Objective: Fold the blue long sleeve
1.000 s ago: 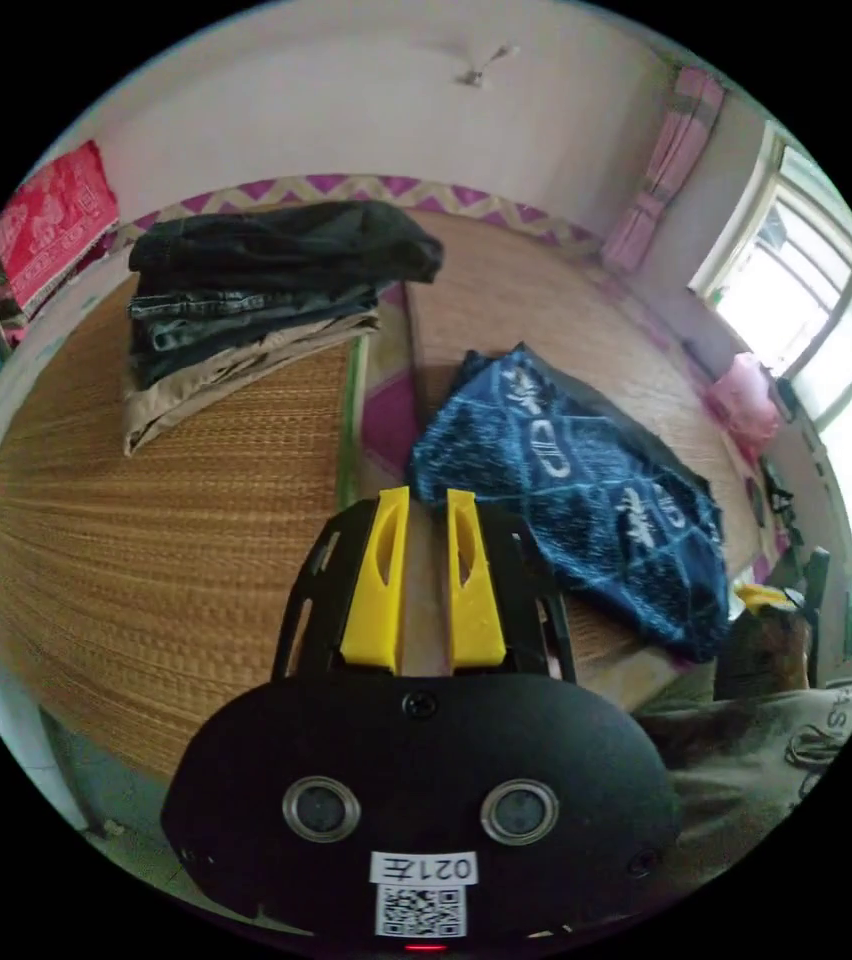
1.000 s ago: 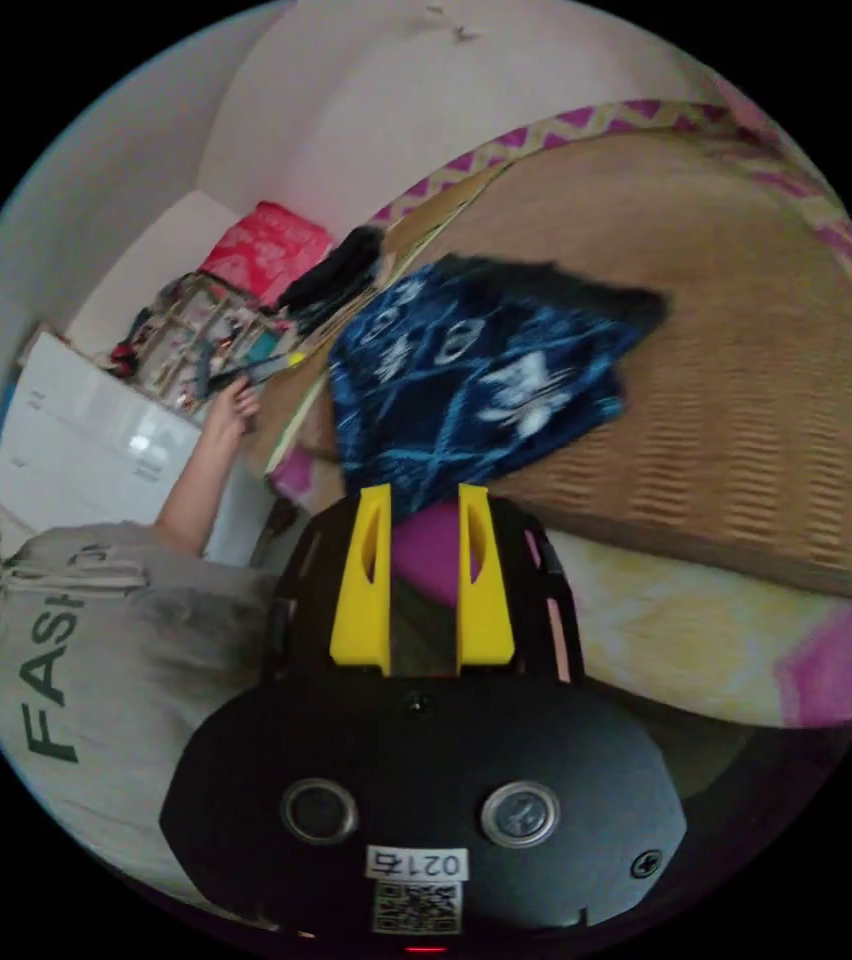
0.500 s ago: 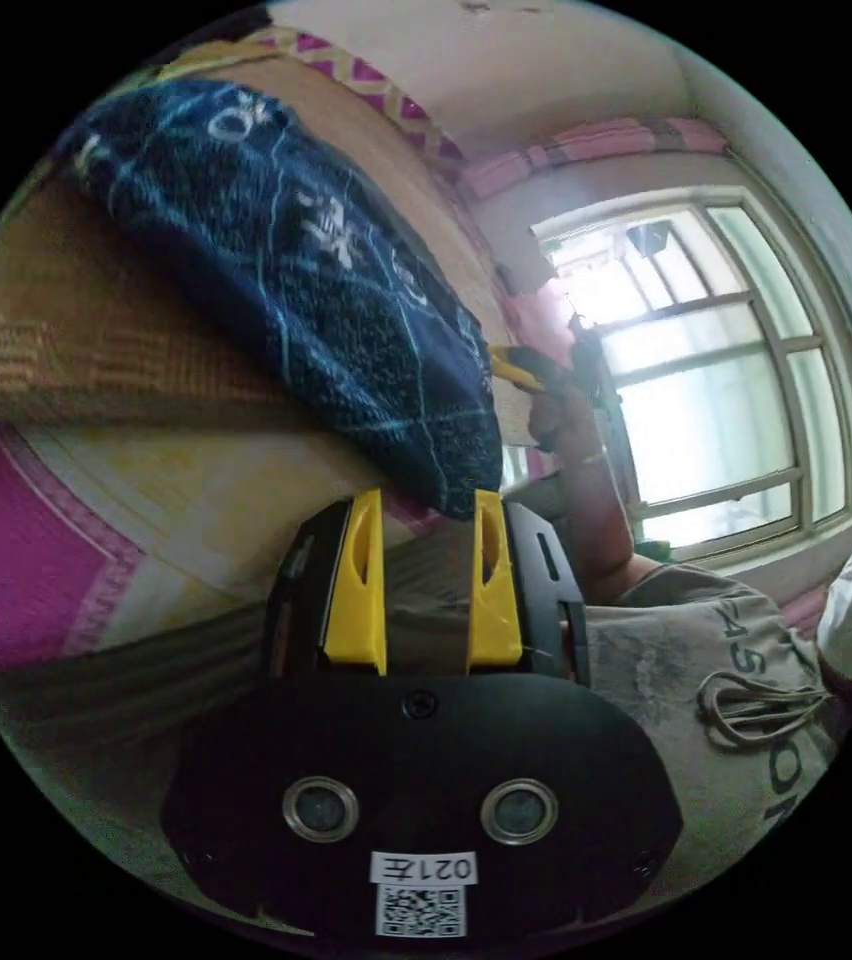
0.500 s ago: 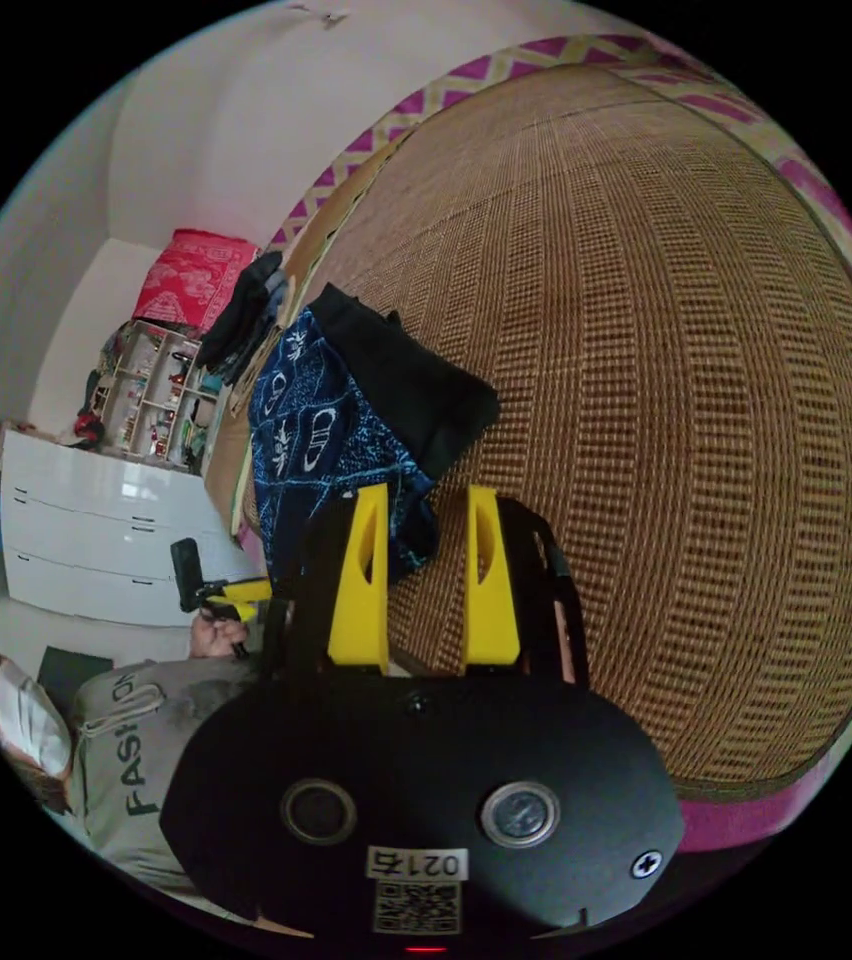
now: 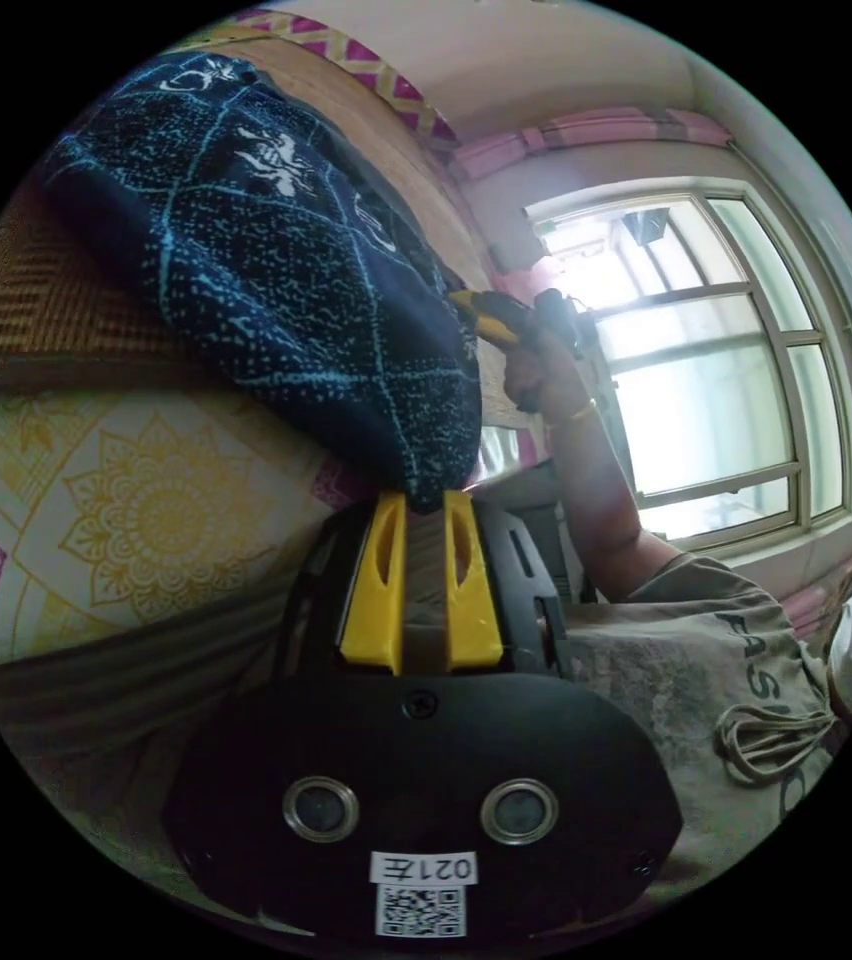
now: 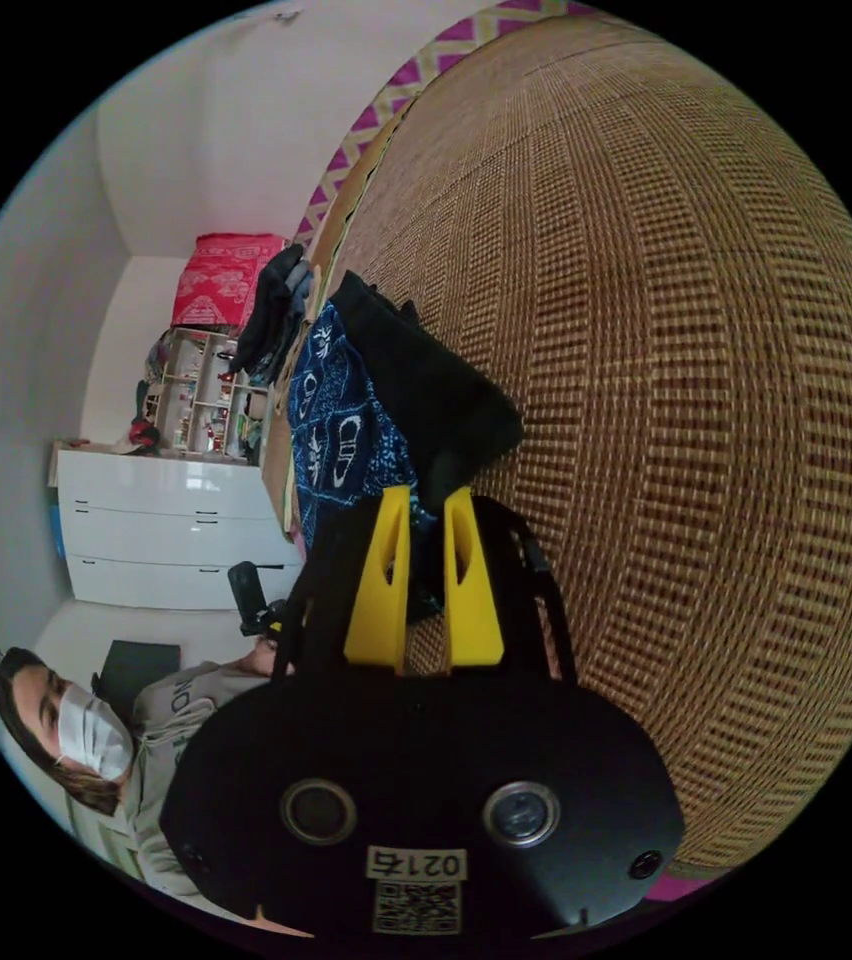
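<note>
The blue long sleeve (image 5: 266,250), dark blue with a pale pattern, lies bunched on the woven mat and hangs over the bed's edge. My left gripper (image 5: 424,502) is at its hanging lower corner, jaws drawn close with the cloth tip pinched between their tips. In the right gripper view the garment (image 6: 341,430) shows its black underside (image 6: 426,390). My right gripper (image 6: 424,495) is shut on that dark edge, which runs down between the jaws. A hand holds the right gripper (image 5: 494,318) at the garment's far side.
The woven mat (image 6: 666,350) covers the bed, over a yellow and pink patterned sheet (image 5: 136,510). Folded dark clothes (image 6: 276,295) are stacked beyond the garment. White drawers (image 6: 166,540) and a window (image 5: 706,350) flank the person (image 6: 86,730) standing at the bed's edge.
Both cameras swung down to the garment at the bed's edge. Each gripper's jaws, wider half a second ago, have closed on the blue cloth.
</note>
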Tool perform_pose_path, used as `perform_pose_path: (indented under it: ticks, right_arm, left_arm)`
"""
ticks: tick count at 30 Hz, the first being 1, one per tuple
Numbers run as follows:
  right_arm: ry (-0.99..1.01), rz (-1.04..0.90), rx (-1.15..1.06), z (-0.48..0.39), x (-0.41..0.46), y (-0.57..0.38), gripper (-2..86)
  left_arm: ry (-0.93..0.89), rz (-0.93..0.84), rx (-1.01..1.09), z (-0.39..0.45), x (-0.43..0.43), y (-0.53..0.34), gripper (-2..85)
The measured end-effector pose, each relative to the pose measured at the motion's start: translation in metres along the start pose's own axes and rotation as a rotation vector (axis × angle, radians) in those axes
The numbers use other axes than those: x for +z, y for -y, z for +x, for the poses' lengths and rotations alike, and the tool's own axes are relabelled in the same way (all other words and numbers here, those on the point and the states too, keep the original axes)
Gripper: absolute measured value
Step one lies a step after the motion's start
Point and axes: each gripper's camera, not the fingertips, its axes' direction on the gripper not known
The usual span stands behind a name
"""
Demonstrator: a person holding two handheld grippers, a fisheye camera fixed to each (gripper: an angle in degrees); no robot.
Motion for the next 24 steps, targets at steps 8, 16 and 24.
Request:
perform_pose_path:
  ticks: [8, 16, 24]
  right_arm:
    - [0.128, 0.020, -0.053, -0.055, -0.018, 0.026, 3.0]
    - [0.145, -0.093, -0.163, -0.169, 0.037, 0.143, 2.9]
    - [0.039, -0.144, -0.103, -0.219, 0.195, 0.310, 6.8]
  left_arm:
    - [-0.227, 0.082, 0.066, -0.010, -0.059, -0.007, -0.4]
    - [-0.188, 0.331, 0.110, -0.025, -0.201, 0.025, -0.5]
    - [-0.290, 0.615, -0.267, -0.173, -0.297, 0.083, 2.1]
